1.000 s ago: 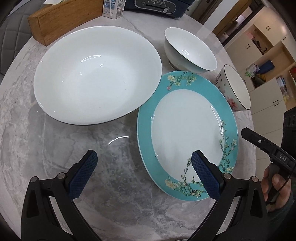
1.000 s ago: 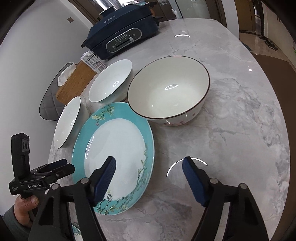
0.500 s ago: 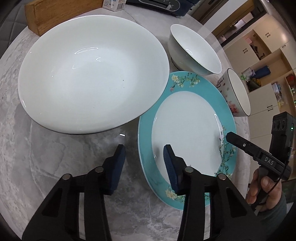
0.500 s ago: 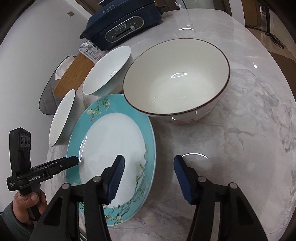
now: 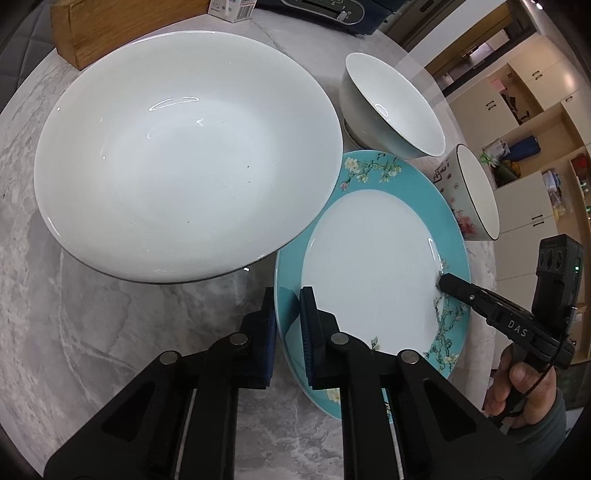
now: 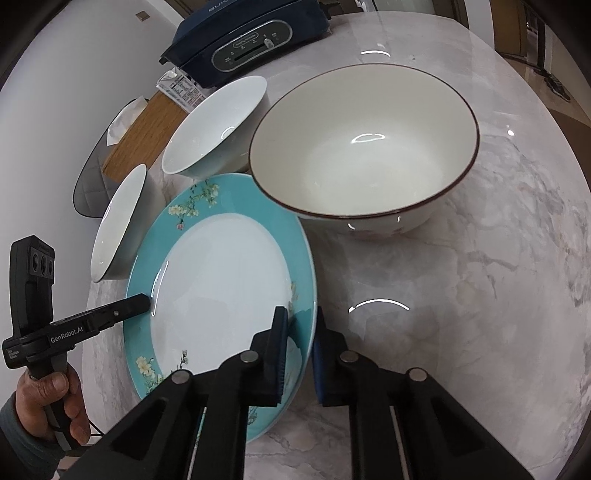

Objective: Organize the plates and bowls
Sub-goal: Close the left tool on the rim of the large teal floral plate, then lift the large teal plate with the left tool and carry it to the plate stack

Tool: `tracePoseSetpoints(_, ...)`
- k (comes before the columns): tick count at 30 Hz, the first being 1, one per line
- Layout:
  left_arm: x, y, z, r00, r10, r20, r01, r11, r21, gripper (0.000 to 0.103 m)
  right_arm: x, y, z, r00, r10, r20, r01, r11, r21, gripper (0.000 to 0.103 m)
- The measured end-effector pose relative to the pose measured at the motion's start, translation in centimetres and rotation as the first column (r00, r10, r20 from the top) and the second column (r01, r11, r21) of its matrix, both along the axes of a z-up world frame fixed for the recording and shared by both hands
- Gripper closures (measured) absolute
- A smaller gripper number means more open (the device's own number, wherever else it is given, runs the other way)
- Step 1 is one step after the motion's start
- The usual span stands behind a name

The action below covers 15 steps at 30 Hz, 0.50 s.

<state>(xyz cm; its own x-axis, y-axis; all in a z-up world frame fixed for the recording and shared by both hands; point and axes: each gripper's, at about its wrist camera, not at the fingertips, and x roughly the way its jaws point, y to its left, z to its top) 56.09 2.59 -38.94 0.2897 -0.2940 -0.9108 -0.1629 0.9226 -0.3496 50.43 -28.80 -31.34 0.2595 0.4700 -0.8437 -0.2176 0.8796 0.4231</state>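
A teal-rimmed floral plate [image 5: 373,266] lies on the marble table; it also shows in the right wrist view [image 6: 221,280]. My left gripper [image 5: 288,332] is shut on its left rim. My right gripper [image 6: 299,354] is shut on its opposite rim. A large white shallow bowl [image 5: 184,147] sits left of the plate, its rim overlapping the plate's edge. A small white bowl [image 5: 391,103] and a floral bowl with a dark rim [image 6: 362,147] stand beyond the plate.
A wooden box [image 5: 122,26], a small carton [image 5: 232,7] and a dark blue appliance [image 6: 251,33] stand at the table's far edge. The marble table [image 6: 480,295] extends right of the floral bowl. Cabinets show beyond the table.
Both grippers have moved in toward the teal plate and closed from wide open onto its opposite rims.
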Motion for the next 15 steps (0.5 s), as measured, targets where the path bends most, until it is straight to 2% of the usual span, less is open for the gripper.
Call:
tracePoseSetpoints(5, -0.4, 0.0, 0.1, 1.0, -0.006, -0.009, 0.006, 1.0, -0.001, 0.093, -0.4, -0.2, 0.1, 1.0, -0.017, -0.022, 0.017, 1.0, 0.012, 0.09)
tracePoseSetpoints(15, -2.1, -0.6, 1.9, 1.0, -0.022, 0.012, 0.022, 1.0, 0.0, 0.093, -1.7, -0.4, 1.7, 0.999, -0.044, -0.011, 0.044, 0.999, 0.012, 0.091)
